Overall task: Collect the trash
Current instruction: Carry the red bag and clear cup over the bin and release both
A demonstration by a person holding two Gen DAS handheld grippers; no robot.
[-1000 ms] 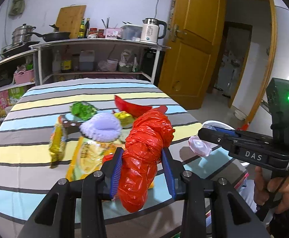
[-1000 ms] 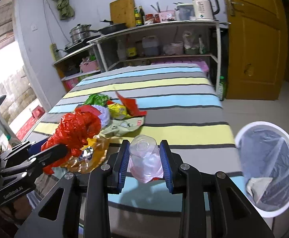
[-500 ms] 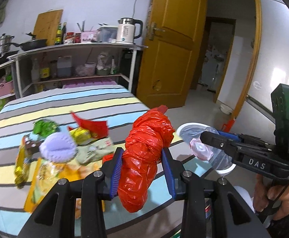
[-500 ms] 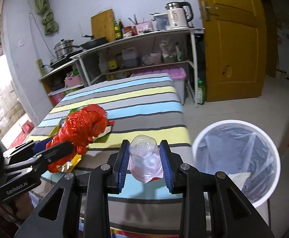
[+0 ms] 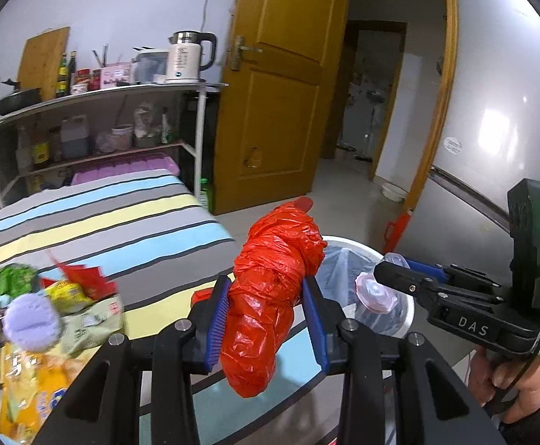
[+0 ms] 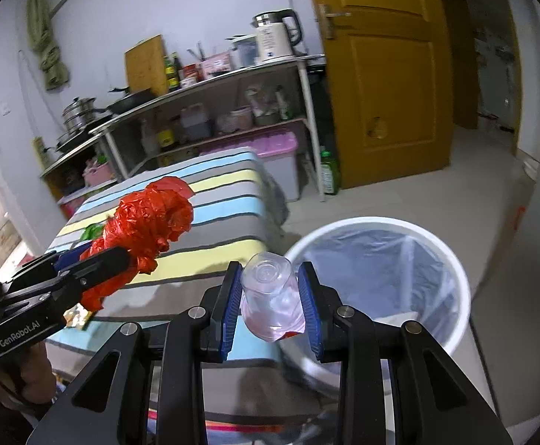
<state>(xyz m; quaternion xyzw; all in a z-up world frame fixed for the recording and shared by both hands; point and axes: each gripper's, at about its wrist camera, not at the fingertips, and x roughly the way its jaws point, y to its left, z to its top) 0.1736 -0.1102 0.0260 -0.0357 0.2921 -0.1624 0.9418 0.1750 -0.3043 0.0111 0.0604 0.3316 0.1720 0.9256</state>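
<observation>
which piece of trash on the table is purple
The round, ridged purple piece at the table's left, among the pile; its neighbours are green, yellow and red.

A yellow-brown door point(image 6: 385, 74) stands open by pale walls; a shelf point(image 6: 210, 85) holds pots and a kettle point(image 6: 275, 40); the floor is grey.

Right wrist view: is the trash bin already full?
No. The white trash bin shows mostly bare clear liner, with only a little at the bottom.

Clear plastic cup point(image 6: 270, 293) clamped in right tool point(image 6: 272, 302), just beside white lined bin point(image 6: 451, 270).
</observation>
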